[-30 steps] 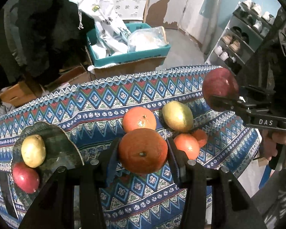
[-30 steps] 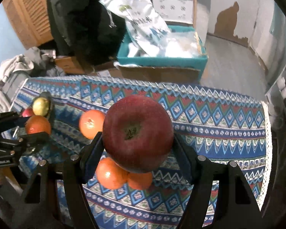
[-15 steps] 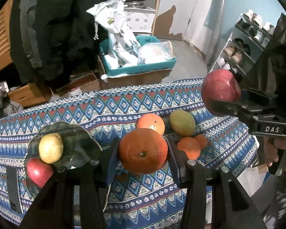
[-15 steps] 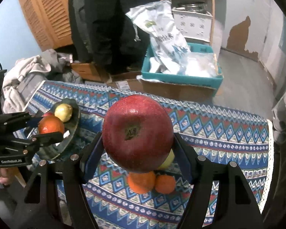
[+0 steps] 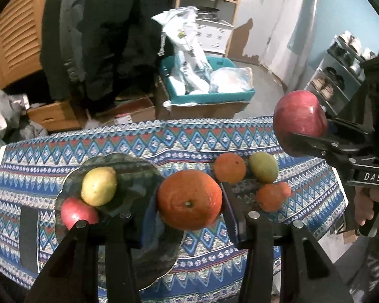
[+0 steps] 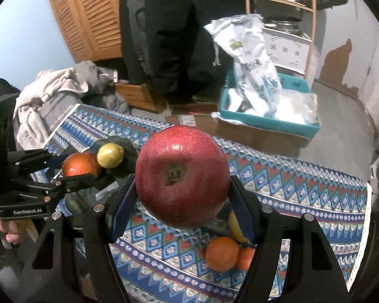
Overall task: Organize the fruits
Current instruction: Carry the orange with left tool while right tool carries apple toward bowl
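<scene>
The left gripper (image 5: 189,203) has its jaws pinched on a large round orange with dimpled peel (image 5: 189,199), held above the tabletop draped in a blue, red and white diamond-patterned cloth (image 5: 179,136). Just left of it lies a dark scalloped glass plate (image 5: 136,174) carrying a smooth yellow-green fruit (image 5: 99,186) and a red apple (image 5: 78,213), the two touching. To the right, on the cloth, a cluster sits close together: one orange (image 5: 229,168), a green-yellow oval mango (image 5: 263,169) and two smaller oranges (image 5: 271,197). The right gripper (image 6: 183,192) has its jaws clamped on a glossy, speckled dark-red apple (image 6: 183,181), stem pit facing the camera, held above the cloth. Beyond the tabletop stand a teal plastic crate (image 5: 209,98) stuffed with crinkled white bags, cardboard boxes and a person in dark clothes (image 5: 108,38).
</scene>
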Available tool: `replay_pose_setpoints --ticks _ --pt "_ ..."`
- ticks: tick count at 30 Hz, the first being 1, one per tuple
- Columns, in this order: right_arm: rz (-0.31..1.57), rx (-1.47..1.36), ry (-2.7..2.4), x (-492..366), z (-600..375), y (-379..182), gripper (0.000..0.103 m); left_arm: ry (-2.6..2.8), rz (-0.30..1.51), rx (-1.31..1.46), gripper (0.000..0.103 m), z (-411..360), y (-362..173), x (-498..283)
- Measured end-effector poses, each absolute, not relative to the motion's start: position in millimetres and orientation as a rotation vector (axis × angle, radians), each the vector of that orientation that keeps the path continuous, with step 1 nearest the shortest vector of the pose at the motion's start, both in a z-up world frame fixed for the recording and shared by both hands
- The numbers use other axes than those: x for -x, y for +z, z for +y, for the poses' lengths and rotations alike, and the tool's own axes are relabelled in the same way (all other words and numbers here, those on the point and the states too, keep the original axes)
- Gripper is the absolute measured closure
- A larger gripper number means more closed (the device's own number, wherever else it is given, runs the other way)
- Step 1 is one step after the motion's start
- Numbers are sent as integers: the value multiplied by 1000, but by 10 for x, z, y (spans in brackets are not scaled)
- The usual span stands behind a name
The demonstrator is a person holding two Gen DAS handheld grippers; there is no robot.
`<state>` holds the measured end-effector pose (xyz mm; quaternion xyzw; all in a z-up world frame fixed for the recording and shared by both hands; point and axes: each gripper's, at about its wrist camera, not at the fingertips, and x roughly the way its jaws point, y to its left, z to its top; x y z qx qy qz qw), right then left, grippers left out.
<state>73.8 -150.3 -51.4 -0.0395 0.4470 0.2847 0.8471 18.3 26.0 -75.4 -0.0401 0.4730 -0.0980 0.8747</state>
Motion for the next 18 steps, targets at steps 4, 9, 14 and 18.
replay_pose_setpoints --ticks 4,9,14,18 --pt "944 97 626 -752 -1324 -506 32 -177 990 107 55 429 -764 -149" --pt "949 117 659 -753 -1091 -496 32 -146 980 123 55 611 -754 -90" --pt "952 131 688 -761 -881 -481 32 -116 978 145 55 797 -768 -42" --pt "955 139 707 -771 -728 -479 32 -95 983 164 55 937 -789 -9"
